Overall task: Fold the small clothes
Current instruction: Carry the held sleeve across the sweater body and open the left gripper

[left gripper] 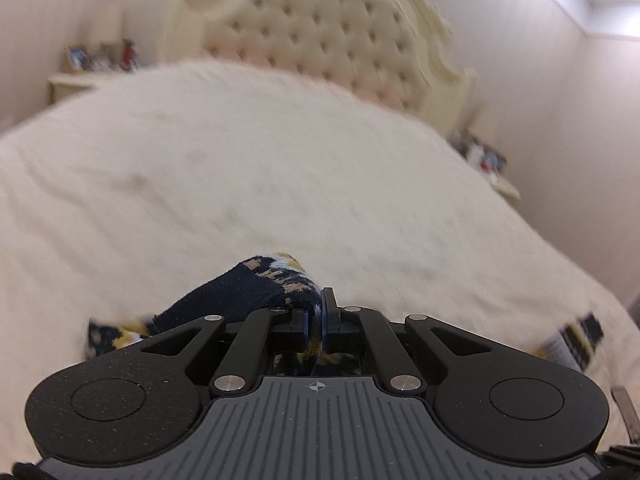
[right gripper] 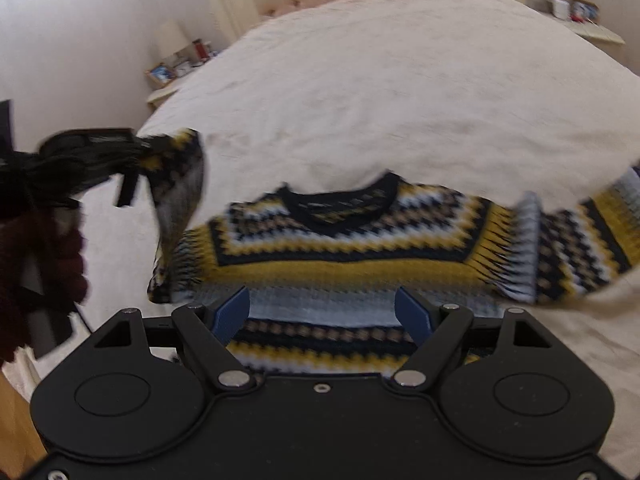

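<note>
A small knit sweater (right gripper: 344, 256) with navy, yellow and white zigzag bands lies flat on the cream bed (right gripper: 380, 92), neck away from me. My left gripper (left gripper: 318, 316) is shut on the end of its left sleeve (left gripper: 256, 284). In the right wrist view the left gripper (right gripper: 120, 156) holds that sleeve (right gripper: 180, 200) lifted off the bed at the left. My right gripper (right gripper: 326, 312) is open and empty, low over the sweater's lower body. The right sleeve (right gripper: 580, 248) lies stretched out to the right.
A tufted cream headboard (left gripper: 320, 28) stands at the far end of the bed. Nightstands with small items sit on both sides (right gripper: 176, 68), (right gripper: 580, 12). Wooden floor (right gripper: 16, 420) shows at the lower left. The bedspread (left gripper: 240, 160) spreads wide beyond the sweater.
</note>
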Action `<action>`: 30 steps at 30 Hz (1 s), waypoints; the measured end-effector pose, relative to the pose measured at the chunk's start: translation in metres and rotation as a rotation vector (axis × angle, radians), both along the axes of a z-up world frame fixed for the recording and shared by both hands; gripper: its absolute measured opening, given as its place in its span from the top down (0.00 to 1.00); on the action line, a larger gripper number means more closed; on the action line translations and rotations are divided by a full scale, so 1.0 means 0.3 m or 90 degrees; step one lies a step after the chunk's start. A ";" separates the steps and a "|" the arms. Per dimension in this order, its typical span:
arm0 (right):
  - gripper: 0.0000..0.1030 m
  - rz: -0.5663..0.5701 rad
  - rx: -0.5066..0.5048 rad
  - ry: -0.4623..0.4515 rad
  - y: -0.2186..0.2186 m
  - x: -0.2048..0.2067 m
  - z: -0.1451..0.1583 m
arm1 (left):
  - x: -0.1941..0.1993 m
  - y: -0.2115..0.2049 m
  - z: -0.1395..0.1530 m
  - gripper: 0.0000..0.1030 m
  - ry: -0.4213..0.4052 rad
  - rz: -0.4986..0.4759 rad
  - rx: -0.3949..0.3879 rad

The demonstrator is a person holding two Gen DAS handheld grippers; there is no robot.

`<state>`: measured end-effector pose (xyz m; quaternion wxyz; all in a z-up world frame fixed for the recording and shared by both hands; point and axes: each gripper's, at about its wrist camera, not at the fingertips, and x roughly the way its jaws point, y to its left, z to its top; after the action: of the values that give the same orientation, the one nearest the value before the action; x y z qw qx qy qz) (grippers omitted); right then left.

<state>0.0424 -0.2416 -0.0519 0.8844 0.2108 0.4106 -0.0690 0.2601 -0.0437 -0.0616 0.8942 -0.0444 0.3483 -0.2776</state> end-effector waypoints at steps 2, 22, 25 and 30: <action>0.21 -0.009 0.005 0.008 -0.038 -0.030 -0.013 | -0.003 -0.069 -0.039 0.95 0.017 -0.018 0.014; 0.21 -0.022 0.017 0.065 -0.160 -0.091 -0.126 | -0.172 -0.394 -0.131 0.16 0.037 -0.223 0.062; 0.21 -0.023 0.012 0.074 -0.153 -0.079 -0.142 | -0.216 -0.415 -0.115 0.13 0.031 -0.248 0.051; 0.21 -0.028 0.014 0.088 -0.143 -0.066 -0.152 | -0.198 -0.506 -0.143 0.12 0.045 -0.276 0.091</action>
<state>0.0227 -0.2845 -0.0976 0.8498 0.2244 0.4668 -0.0980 0.2006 -0.1954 -0.1044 0.8019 0.0851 0.3998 -0.4358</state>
